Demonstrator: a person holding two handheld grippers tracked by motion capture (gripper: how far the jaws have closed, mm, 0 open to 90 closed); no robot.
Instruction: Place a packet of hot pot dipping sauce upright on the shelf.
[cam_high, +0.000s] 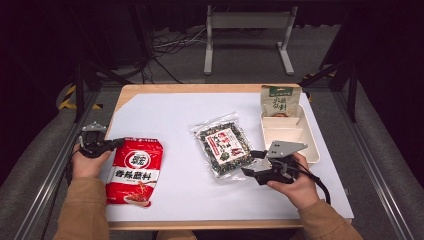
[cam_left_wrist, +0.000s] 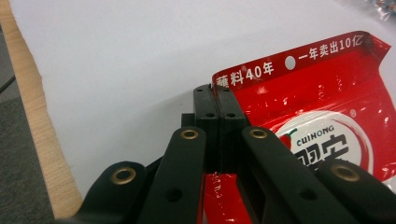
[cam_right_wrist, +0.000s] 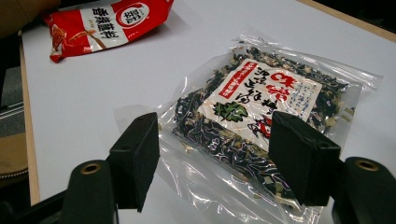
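Note:
A red seasoning bag (cam_high: 135, 170) lies flat at the table's front left. My left gripper (cam_high: 117, 144) is at its top left corner. In the left gripper view the jaws (cam_left_wrist: 215, 98) are pressed together on the edge of the red bag (cam_left_wrist: 327, 102). A clear bag of dark dried seaweed (cam_high: 225, 145) with a red and white label lies mid-table. My right gripper (cam_high: 251, 163) is at its near right corner. In the right gripper view it (cam_right_wrist: 215, 140) stands open, jaws either side of the seaweed bag's (cam_right_wrist: 261, 102) corner; the red bag (cam_right_wrist: 107, 21) lies farther off.
A white divided tray (cam_high: 314, 145) sits at the right of the white sheet, with a green snack pouch (cam_high: 279, 102) leaning at its far end. The wooden table edge (cam_left_wrist: 42, 140) runs close to the left gripper. A white metal stand (cam_high: 247, 30) is on the floor beyond.

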